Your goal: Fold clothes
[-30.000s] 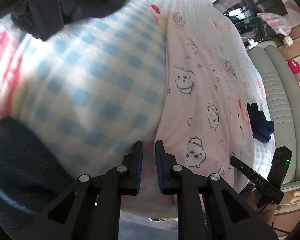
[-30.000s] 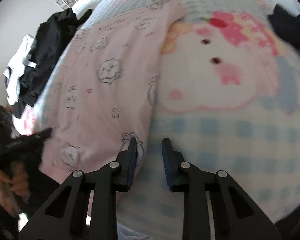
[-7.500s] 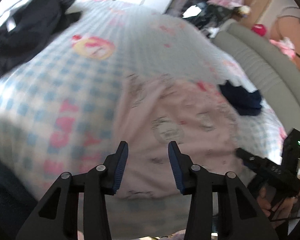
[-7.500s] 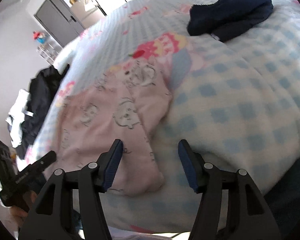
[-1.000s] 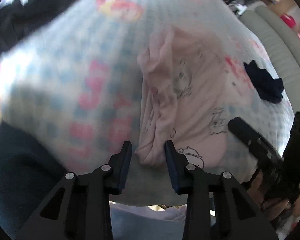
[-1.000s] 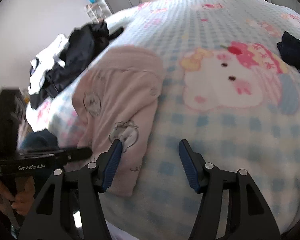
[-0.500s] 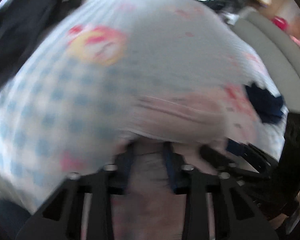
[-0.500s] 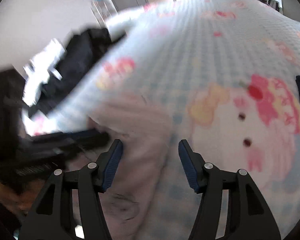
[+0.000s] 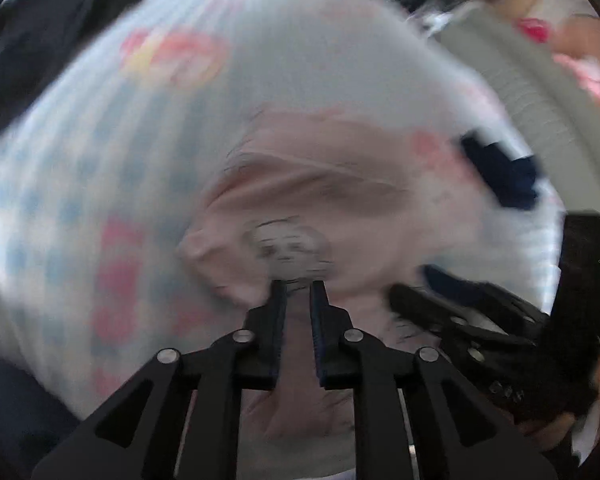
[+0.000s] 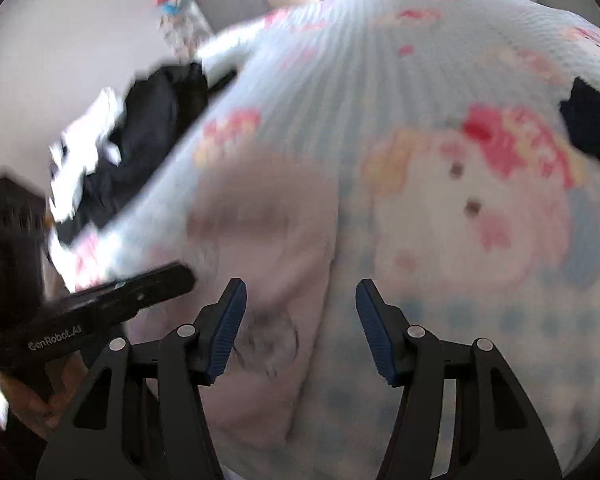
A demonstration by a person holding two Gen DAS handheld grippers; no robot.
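Pink cloth fills the middle of both my views: the garment (image 9: 300,184) lies bunched on the bed (image 9: 80,152), near its front edge, with a grey cartoon face printed on the part closest to me. Everything is smeared by motion, so I cannot read the folds or tell which part of the garment is which.

My left gripper (image 9: 298,292) has its jaws nearly together with pink cloth between the blue pads, so I take it as clamped on the garment's near edge. How much cloth is caught I cannot see; the fingers cover it.

My right gripper (image 10: 298,300) shows its jaws spread wide, holding nothing, poised over the garment's right border where it meets the checked blanket. In the right view the left gripper (image 10: 152,284) reaches in from the left, just over the pink cloth, with part of a hand (image 10: 32,412) below it, cut off by the frame.

In the left view the right gripper (image 9: 460,312) sits at the lower right, a green light on its body; its tips are blurred.

A navy item (image 9: 504,172) lies on the bed to the far right, well apart from the garment. A dark pile (image 10: 140,136) with white pieces sits at the far left edge of the bed. A grey padded headboard (image 9: 520,80) curves along the right, partly cropped.
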